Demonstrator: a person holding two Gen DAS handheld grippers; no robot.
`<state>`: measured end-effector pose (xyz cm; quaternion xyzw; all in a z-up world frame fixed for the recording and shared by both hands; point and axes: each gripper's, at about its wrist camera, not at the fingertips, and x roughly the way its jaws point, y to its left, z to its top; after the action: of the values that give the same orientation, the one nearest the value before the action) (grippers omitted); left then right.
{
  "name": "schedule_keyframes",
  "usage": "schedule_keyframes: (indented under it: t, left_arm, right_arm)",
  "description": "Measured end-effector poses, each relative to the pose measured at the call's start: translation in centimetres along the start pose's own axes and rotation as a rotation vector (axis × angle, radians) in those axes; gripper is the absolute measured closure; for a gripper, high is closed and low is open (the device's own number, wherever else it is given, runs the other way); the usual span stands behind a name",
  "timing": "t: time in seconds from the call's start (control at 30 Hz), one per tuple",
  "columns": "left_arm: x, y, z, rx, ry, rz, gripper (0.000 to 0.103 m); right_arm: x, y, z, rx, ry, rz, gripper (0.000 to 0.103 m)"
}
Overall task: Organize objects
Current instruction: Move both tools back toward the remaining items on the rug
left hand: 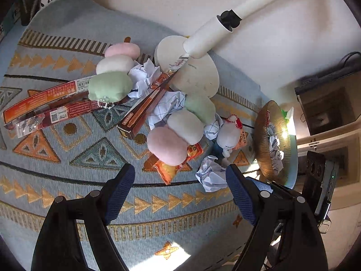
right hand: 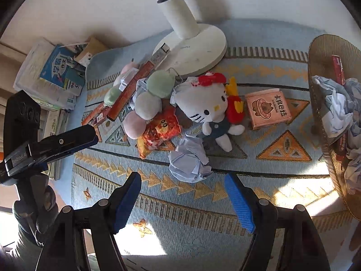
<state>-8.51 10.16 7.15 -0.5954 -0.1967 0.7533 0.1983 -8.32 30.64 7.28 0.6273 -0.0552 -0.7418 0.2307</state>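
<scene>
We log both grippers — left gripper [left hand: 180, 187], right gripper [right hand: 182, 192] — hovering with fingers spread wide, holding nothing. Crumpled paper [right hand: 189, 160] lies on the patterned cloth [right hand: 225, 203] at 12 o'clock of the right fingers. Basket [right hand: 320, 103] at 2 o'clock — cut off by the frame, contents partly hidden.

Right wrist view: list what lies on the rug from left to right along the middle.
Orange snack packet → crumpled paper ball → white cat plush → pink box → woven basket.
</scene>
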Motion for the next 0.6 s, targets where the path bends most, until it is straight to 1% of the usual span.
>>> schedule_keyframes:
  t: [0.1,0.13,0.23,0.33,0.47,0.53,0.57,0.6]
  left_arm:
    - [2.7,-0.9,1.0,0.086,0.026,0.066,0.021]
    - [3.5,-1.1,1.3,0.108,0.037,0.077,0.021]
    - [5.0,-1.8,2.2,0.153,0.028,0.121,0.021]
    - [6.0,-2.1,2.9,0.172,0.028,0.12,0.021]
    - [7.1,-2.8,3.2,0.222,0.073,0.128,0.023]
    - [7.3,-3.3,3.0,0.248,0.088,0.13,0.023]
    - [7.4,-3.4,2.9,0.26,0.099,0.131,0.023]
    - [7.5,-3.6,2.9,0.266,0.102,0.132,0.023]
  right_arm:
    - [2.4,0.4,0.5,-0.02,0.039,-0.038,0.028]
    - [2.7,0.5,0.7,-0.026,0.045,-0.048,0.028]
    - [3.5,0.6,1.3,-0.027,0.057,-0.074,0.028]
    - [4.3,0.2,1.8,-0.01,0.073,-0.067,0.028]
    - [5.8,-0.1,2.5,-0.016,0.113,-0.058,0.028]
    - [6.1,0.1,2.8,-0.034,0.117,-0.054,0.028]
    - [6.1,0.3,2.9,-0.046,0.114,-0.049,0.029]
    - [6.1,0.4,3.0,-0.059,0.111,-0.045,0.036]
